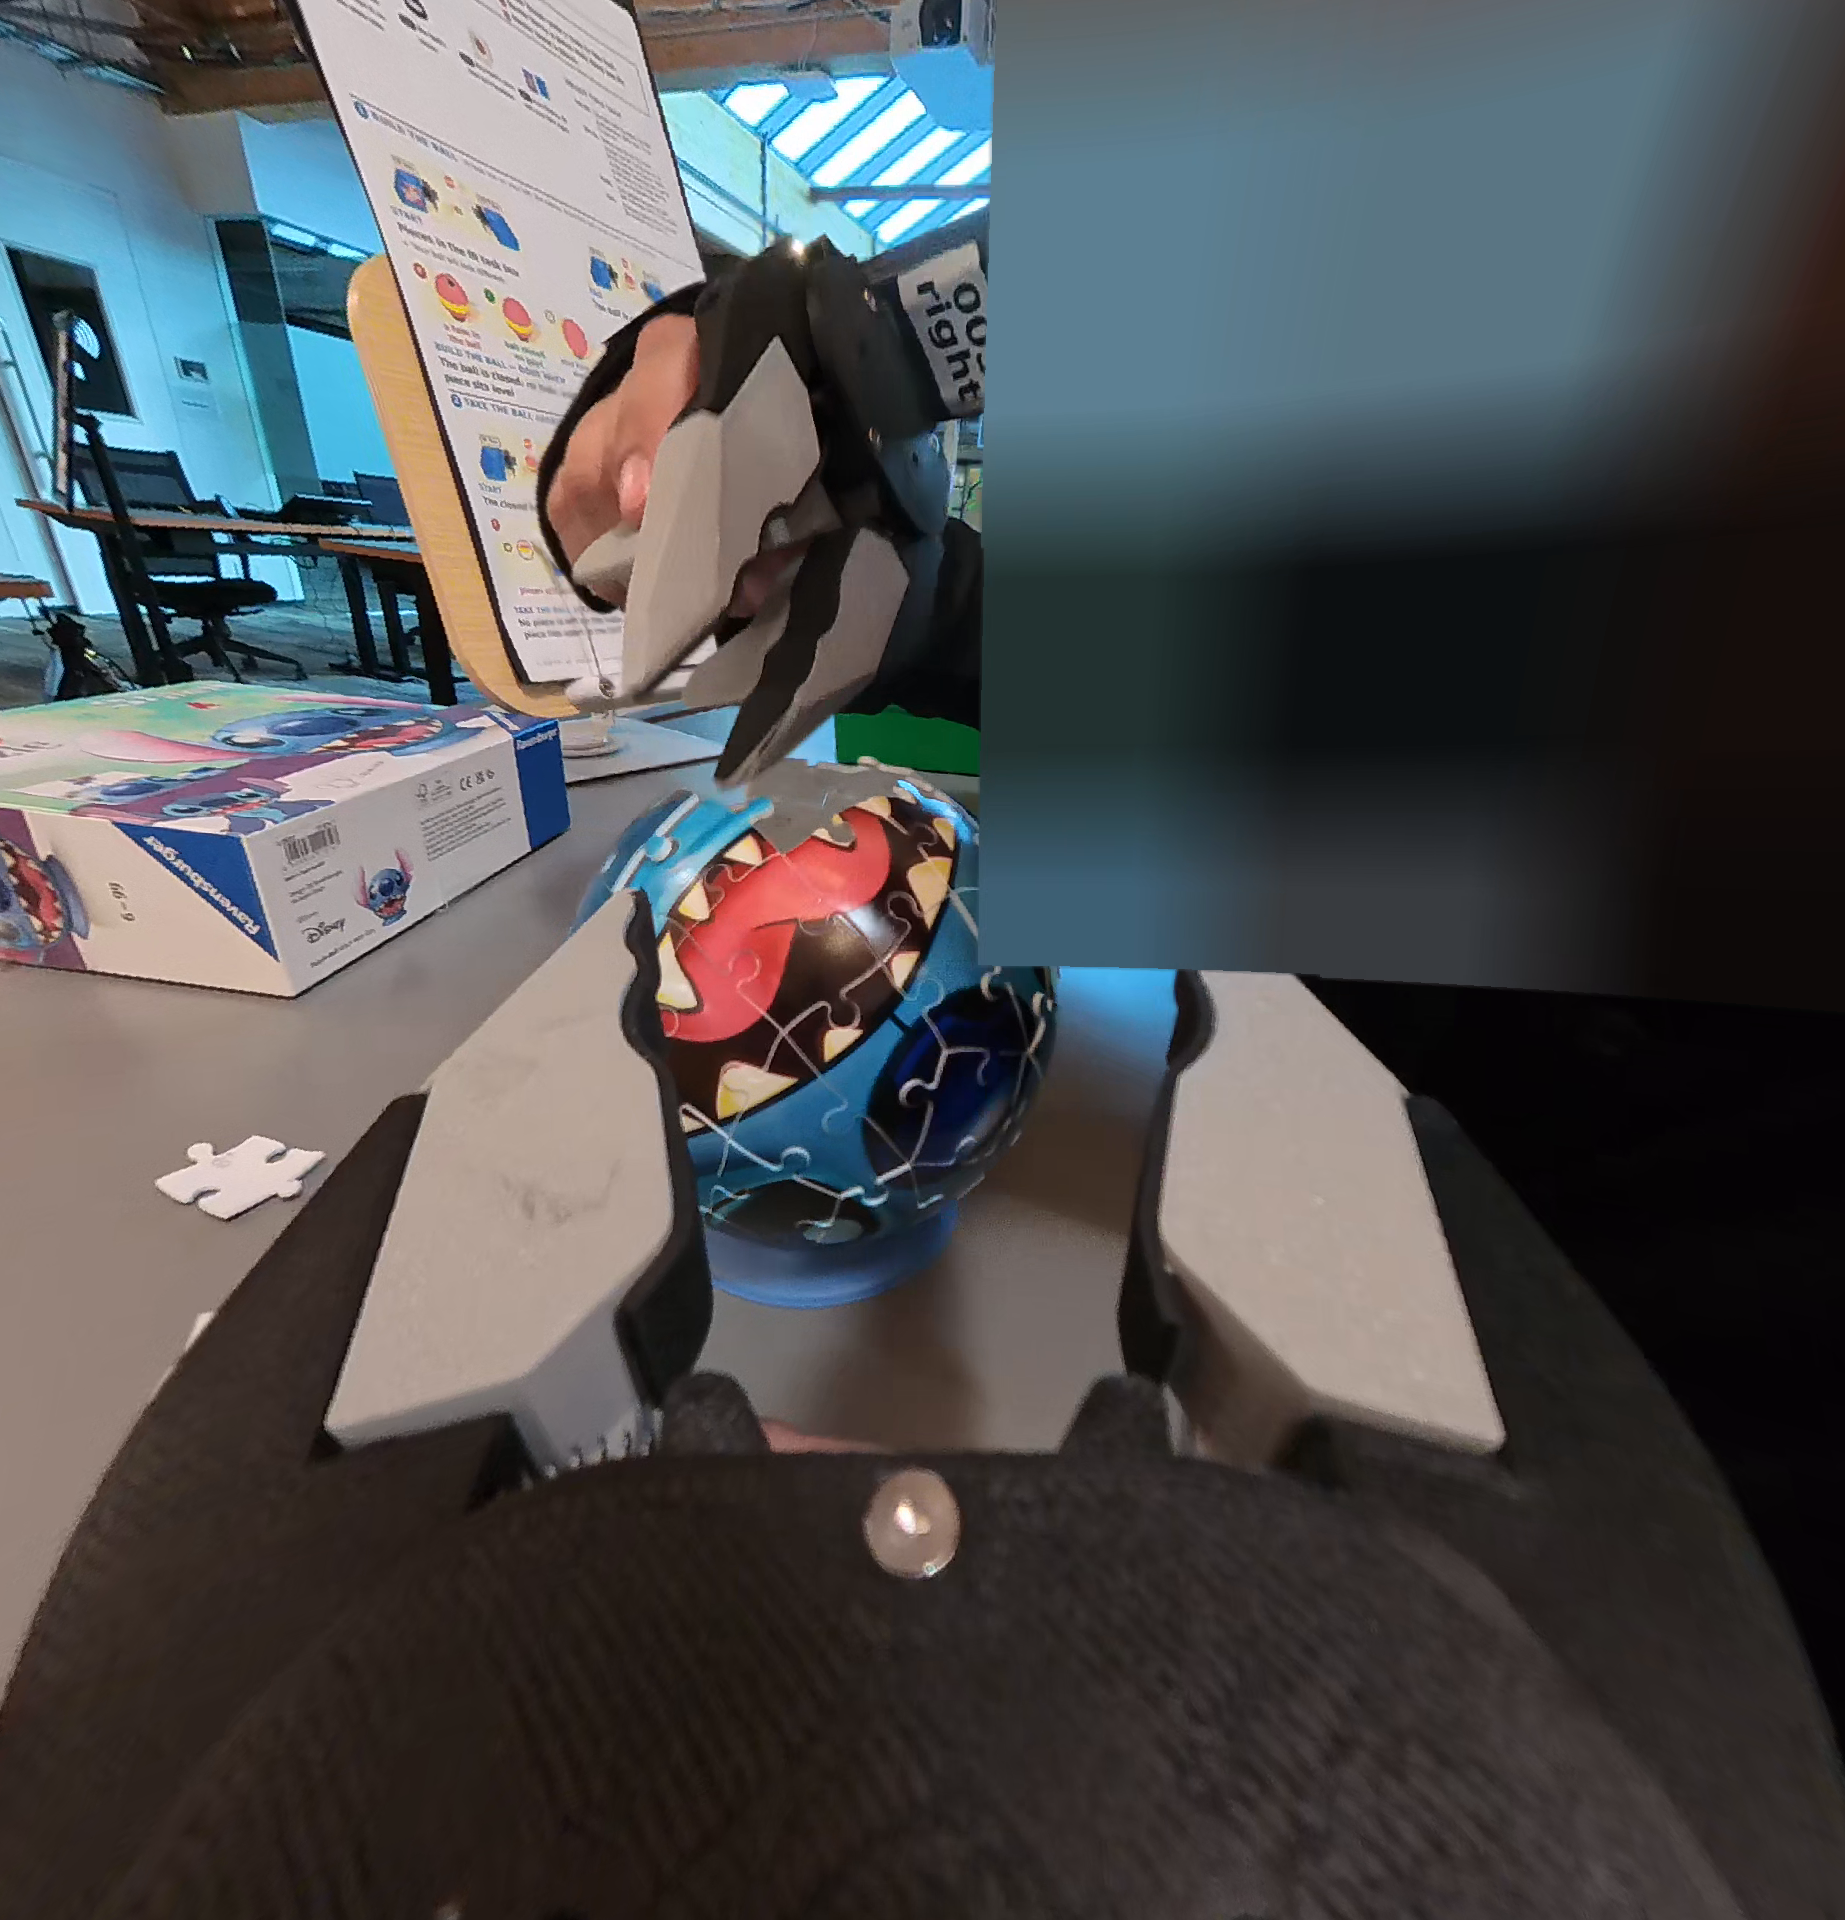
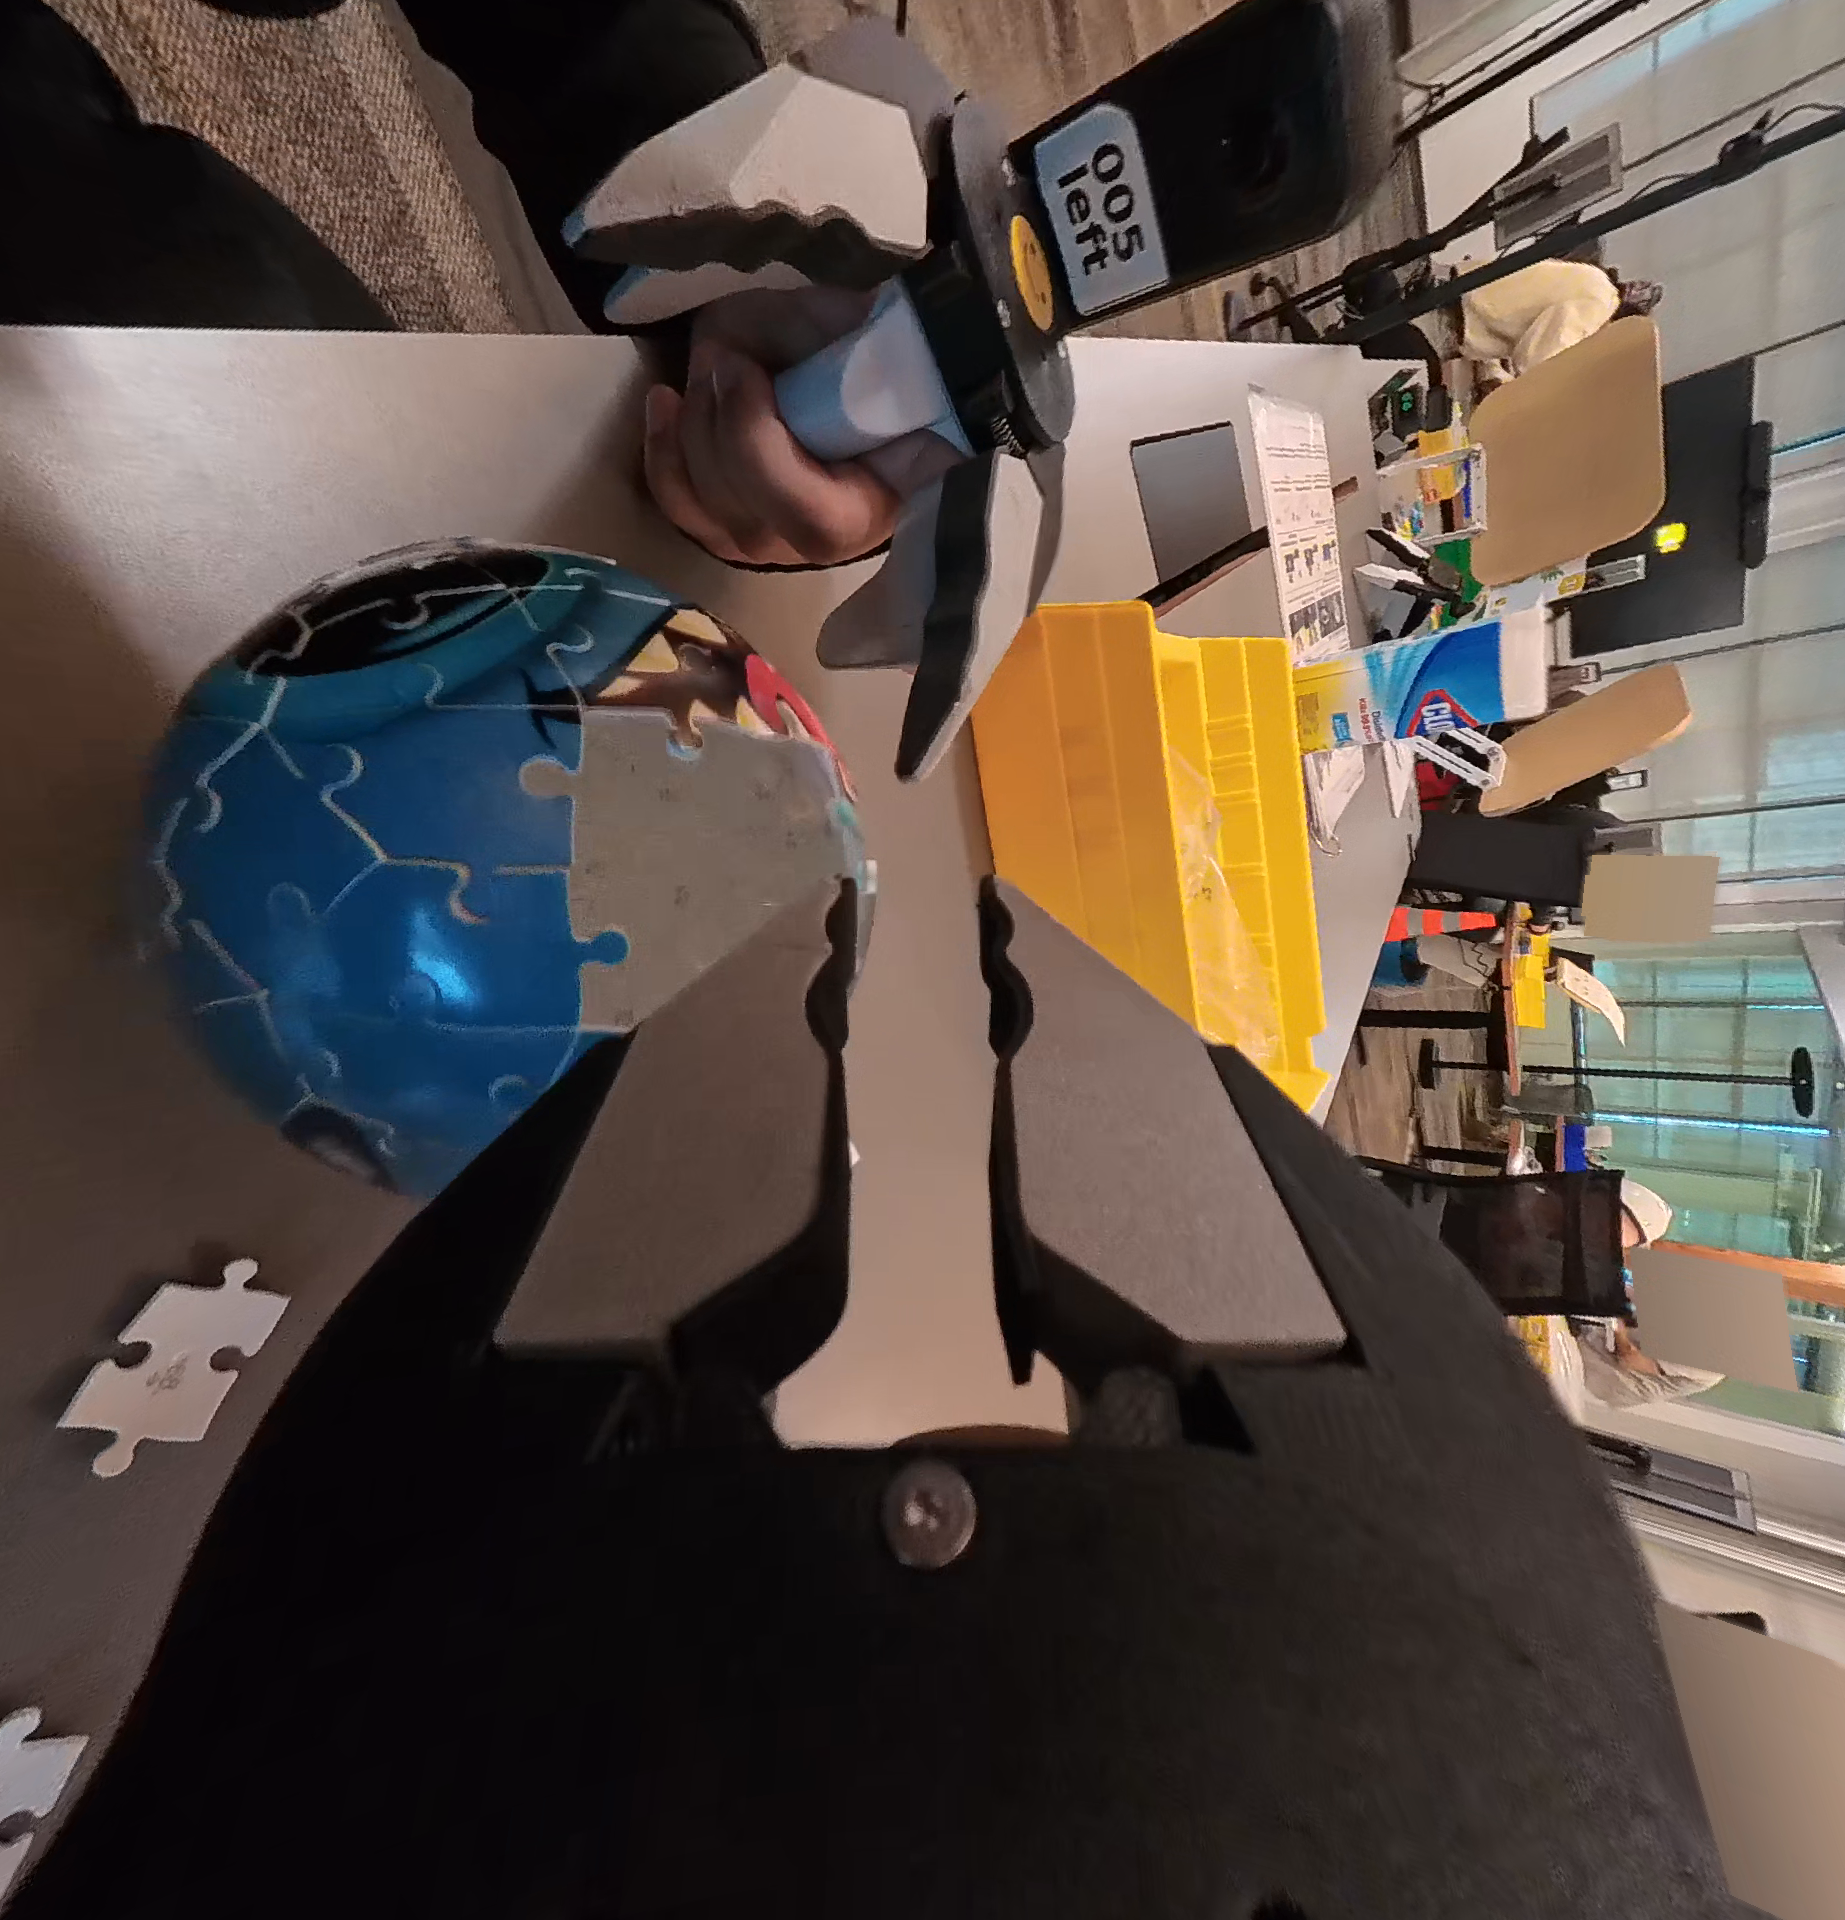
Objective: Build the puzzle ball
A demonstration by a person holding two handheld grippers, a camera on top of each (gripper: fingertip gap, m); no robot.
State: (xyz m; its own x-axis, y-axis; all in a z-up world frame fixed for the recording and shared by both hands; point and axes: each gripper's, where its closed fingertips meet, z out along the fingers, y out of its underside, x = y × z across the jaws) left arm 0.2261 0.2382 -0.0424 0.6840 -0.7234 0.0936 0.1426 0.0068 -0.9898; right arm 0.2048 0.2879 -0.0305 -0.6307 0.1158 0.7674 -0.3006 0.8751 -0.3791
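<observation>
Puzzle ball [image 1: 835, 1029] on grey table [image 1: 170, 1049], office behind

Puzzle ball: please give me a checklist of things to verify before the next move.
1. Puzzle ball seated on its blue stand: ok.
2. Ball picture complete: not ok, a grey patch remains on top.
3. Left gripper steadying the ball: not ok, open, one finger against the ball, the other apart.
4. Right gripper holding a piece: not ok, open and empty beside the patch.
5. Loose puzzle pieces available: ok, lying white side up on the table.
6. Which piece fits: cannot tell.
</observation>
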